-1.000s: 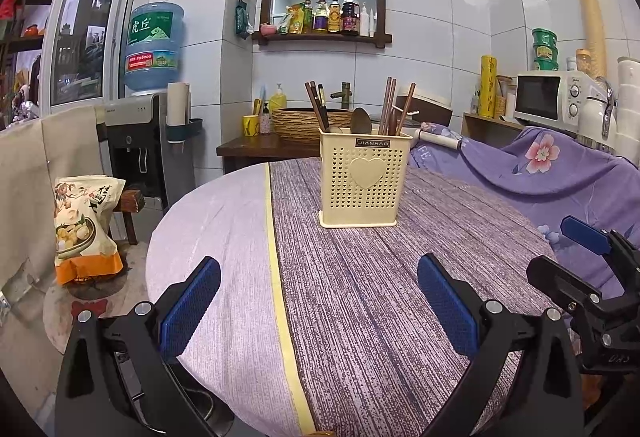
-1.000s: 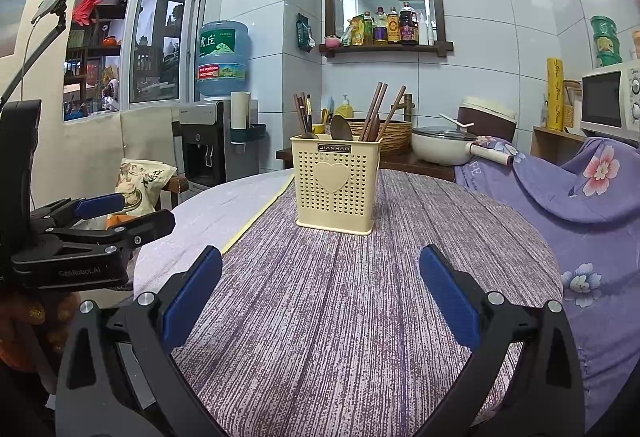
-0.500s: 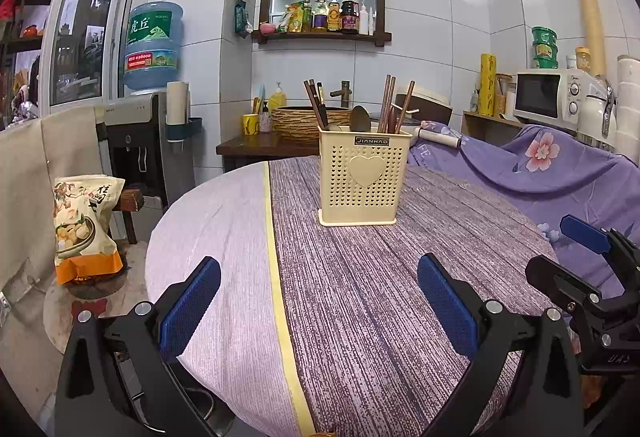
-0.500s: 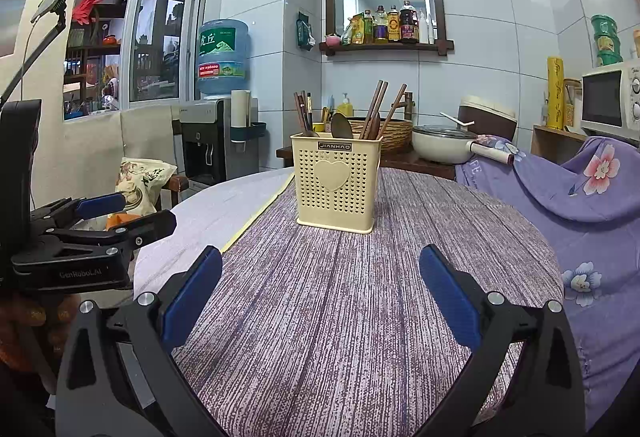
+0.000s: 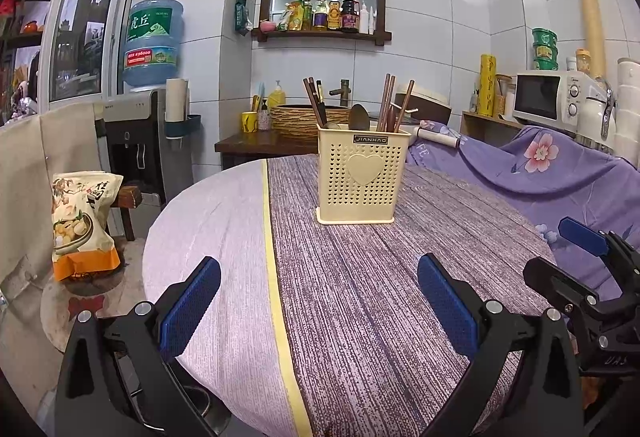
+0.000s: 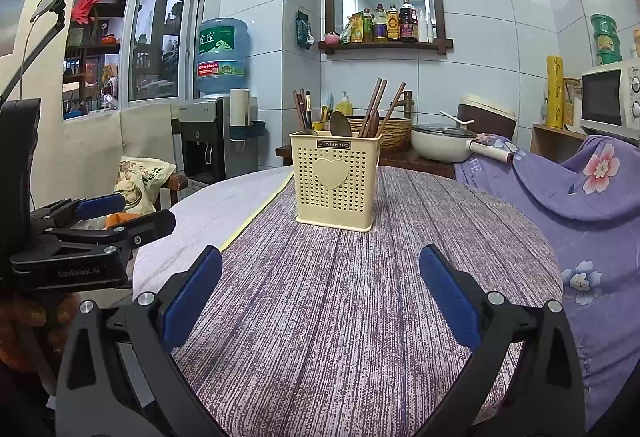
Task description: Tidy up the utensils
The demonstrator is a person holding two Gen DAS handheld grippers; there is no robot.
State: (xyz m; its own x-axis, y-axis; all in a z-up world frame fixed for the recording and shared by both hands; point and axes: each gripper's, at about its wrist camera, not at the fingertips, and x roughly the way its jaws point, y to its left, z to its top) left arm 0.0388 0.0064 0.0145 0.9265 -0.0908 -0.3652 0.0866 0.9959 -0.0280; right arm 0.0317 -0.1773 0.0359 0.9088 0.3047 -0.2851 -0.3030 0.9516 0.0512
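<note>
Chopsticks (image 5: 387, 101) and spoons (image 5: 359, 117) stand in the cream holder (image 5: 362, 175) mid-tabletop (image 5: 360, 297), well ahead of both tongs, left (image 5: 318, 305) and right (image 6: 320, 301), spread wide and empty. Sorting looks finished; otherwise, one must reach forward.

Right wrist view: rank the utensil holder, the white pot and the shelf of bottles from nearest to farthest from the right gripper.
From the right gripper:
1. Utensil holder, straight ahead on the table.
2. White pot, behind the table, to the right.
3. Shelf of bottles, high on the back wall.
</note>
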